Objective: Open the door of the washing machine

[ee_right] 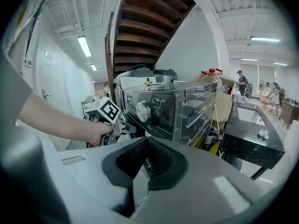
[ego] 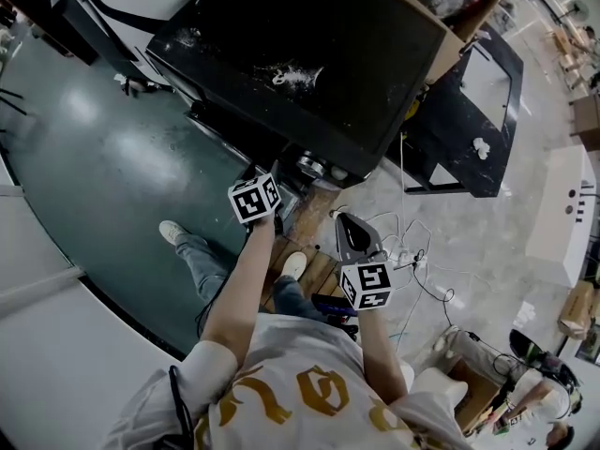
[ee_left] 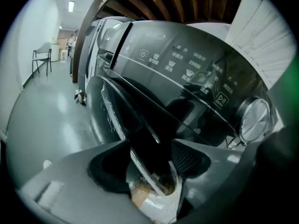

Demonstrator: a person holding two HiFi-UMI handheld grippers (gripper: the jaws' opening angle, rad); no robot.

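Room: an indoor hall with white walls; the timber underside of a staircase (ee_right: pixel 145 27) hangs above the washing machine (ego: pixel 309 73).
Floor: the floor (ego: pixel 103 157) is glossy dark green out to the left of the left claw (ee_left: pixel 150 149) and pale and mottled beneath the right claw (ee_right: pixel 146 143), where loose cables (ego: pixel 412 251) lie.
Surface: one black surface (ee_right: pixel 254 143) stands off to the right of the right claw, just beside the machine; a cardboard box (ego: pixel 450 26) sits near the machine's far right corner.
Door: the door (ee_left: pixel 140 120) is on the machine's front, straight ahead of the left claw, and its rim passes between that claw's jaws.
Left claw: clamped on the door's rim.
Right claw: jaws pressed together on nothing, held back from the machine, to the right of the left claw.
Counts: one washing machine, one round dial (ee_left: pixel 254 119) up and to the right of the left claw, one control panel (ee_left: pixel 187 66) above it, one chair (ee_left: pixel 42 59) far to its left, two claws, two white shoes (ego: pixel 172 232).
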